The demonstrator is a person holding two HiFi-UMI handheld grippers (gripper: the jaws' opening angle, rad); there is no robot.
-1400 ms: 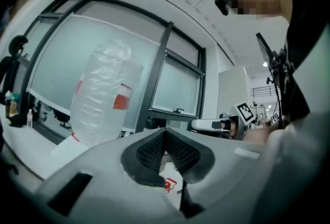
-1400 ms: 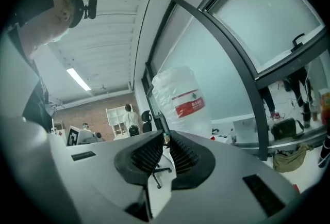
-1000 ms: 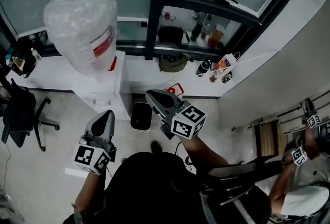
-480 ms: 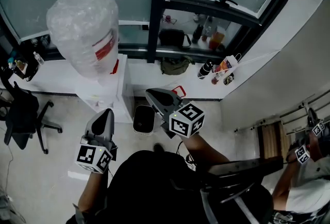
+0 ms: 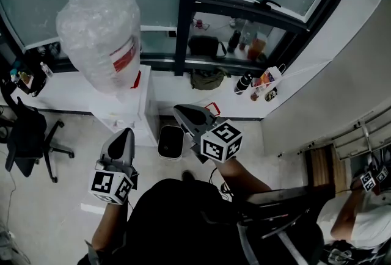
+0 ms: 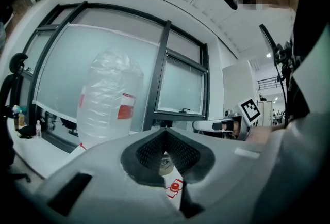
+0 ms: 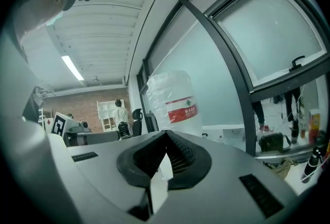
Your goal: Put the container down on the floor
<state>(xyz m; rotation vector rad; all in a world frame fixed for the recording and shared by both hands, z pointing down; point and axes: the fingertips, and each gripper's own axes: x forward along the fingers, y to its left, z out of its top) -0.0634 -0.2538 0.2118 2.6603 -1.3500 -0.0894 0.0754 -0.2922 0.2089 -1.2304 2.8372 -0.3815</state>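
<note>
The container is a big clear water bottle (image 5: pixel 101 38) with a red and white label, wrapped in plastic film. It stands on a white dispenser (image 5: pixel 135 112) by the window. The same bottle (image 6: pixel 108 99) shows ahead in the left gripper view, and the bottle (image 7: pixel 172 101) in the right gripper view. My left gripper (image 5: pixel 122 135) is held up below the dispenser, shut and empty. My right gripper (image 5: pixel 181 113) is to the right of the dispenser, also shut with nothing in it. Neither touches the bottle.
A small white bin (image 5: pixel 170 141) stands on the floor beside the dispenser. A black office chair (image 5: pixel 27 135) is at the left. Bags and bottles line the window sill (image 5: pixel 232 68). Another person (image 5: pixel 360 221) with grippers is at the lower right.
Both grippers have stayed almost where they were, still shut. The person at the lower right has moved further toward the corner.
</note>
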